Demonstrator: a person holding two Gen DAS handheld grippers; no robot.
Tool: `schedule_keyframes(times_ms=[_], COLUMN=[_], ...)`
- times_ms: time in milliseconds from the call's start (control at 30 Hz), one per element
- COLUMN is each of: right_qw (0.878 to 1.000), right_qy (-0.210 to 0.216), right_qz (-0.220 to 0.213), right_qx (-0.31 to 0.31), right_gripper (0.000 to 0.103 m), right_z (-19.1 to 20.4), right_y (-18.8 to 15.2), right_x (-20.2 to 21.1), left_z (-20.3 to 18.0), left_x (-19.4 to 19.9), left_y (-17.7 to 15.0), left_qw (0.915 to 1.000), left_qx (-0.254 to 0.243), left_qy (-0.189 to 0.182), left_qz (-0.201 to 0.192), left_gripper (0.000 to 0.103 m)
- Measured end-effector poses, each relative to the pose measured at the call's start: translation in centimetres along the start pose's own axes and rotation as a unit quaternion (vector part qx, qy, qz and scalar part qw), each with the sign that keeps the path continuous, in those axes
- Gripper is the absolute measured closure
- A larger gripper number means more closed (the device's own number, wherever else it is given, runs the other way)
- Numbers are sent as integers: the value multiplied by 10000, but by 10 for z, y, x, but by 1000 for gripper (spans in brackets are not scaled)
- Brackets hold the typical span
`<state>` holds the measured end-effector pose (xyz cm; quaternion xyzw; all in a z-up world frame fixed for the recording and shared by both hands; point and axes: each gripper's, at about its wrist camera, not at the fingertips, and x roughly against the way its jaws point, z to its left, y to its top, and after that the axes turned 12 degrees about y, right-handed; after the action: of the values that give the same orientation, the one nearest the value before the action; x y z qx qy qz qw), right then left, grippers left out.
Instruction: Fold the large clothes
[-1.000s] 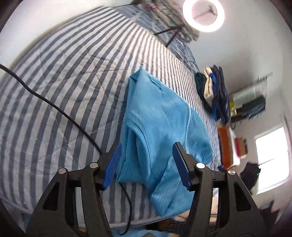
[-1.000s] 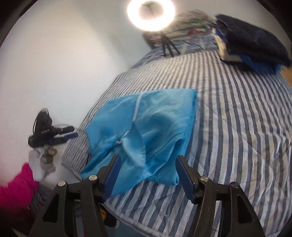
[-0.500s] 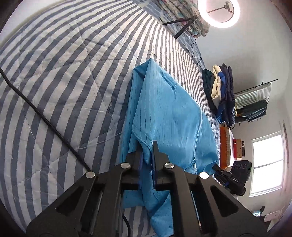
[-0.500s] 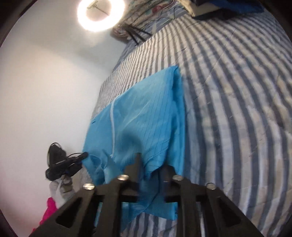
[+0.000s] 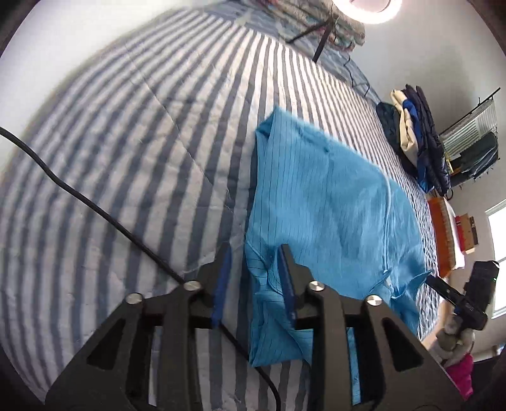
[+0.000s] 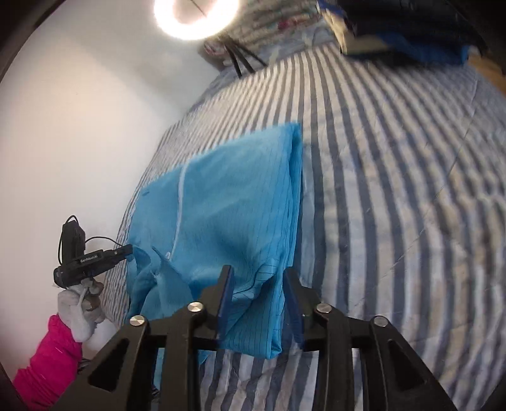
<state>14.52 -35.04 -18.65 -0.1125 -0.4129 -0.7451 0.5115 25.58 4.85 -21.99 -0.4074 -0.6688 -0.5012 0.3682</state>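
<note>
Jaws of left gripper (image 5: 254, 278) stand part-spread, near left corner of the bright blue pinstriped garment (image 5: 325, 208) loose between the blue pads; neither pad seems to press it. Right gripper (image 6: 259, 297) same: part-spread w/ the near right corner hanging slack between.

Garment lies part-folded, a long panel on the blue-and-white striped quilt (image 5: 126, 142), near end draped toward bed edge. Black cable (image 5: 95, 208) runs across quilt left of it. Farther off: stack of dark folded clothes (image 5: 417, 139), then ring light (image 6: 196, 15).

Step, I'd judge: release after a pinch on the near hem, or a re-grip. Next move prob needs both grippers to re-seat on the corners evenly, then carry the near end toward the far end w/o dragging the lower layer.

Vs half a sec ago: both pairs were clamped on cloth; they've just been opening, fabric between them. Vs 1 s ago: wide apart then, narrower now.
</note>
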Motion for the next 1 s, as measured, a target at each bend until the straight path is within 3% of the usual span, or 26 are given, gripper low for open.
schedule_keyframes(times_ms=[100, 267, 333, 400, 467, 667, 833, 1000], right_qw=[9989, 9957, 9947, 9933, 9922, 9899, 9880, 9853], right_qy=[256, 614, 751, 898, 999, 1137, 1253, 1403], right_qz=[86, 326, 443, 537, 593, 739, 844, 926], right_qx=[385, 619, 551, 489, 451, 402, 305, 293], right_gripper=[68, 49, 49, 49, 49, 49, 51, 66], right_z=[23, 38, 38, 37, 38, 36, 27, 26], right_y=[-6, -16, -11, -2, 5, 13, 22, 19], right_x=[11, -2, -15, -27, -36, -59, -88, -100], left_z=[-7, -47, -76, -99, -119, -150, -165, -173], left_x=[24, 44, 47, 45, 36, 0, -10, -14], left_y=[-5, -43, -66, -83, -95, -113, -119, -124], left_qw=[9993, 9917, 9856, 9801, 9764, 9738, 9738, 9740], left_qx=[-93, -328, -512, -596, -630, -416, -418, -516], left_qy=[-249, -1227, -1580, -1835, -1969, -1966, -1912, -1880], left_qz=[-245, 184, 328, 473, 624, 1069, 1159, 1156], left_gripper=[71, 71, 69, 60, 59, 59, 59, 59])
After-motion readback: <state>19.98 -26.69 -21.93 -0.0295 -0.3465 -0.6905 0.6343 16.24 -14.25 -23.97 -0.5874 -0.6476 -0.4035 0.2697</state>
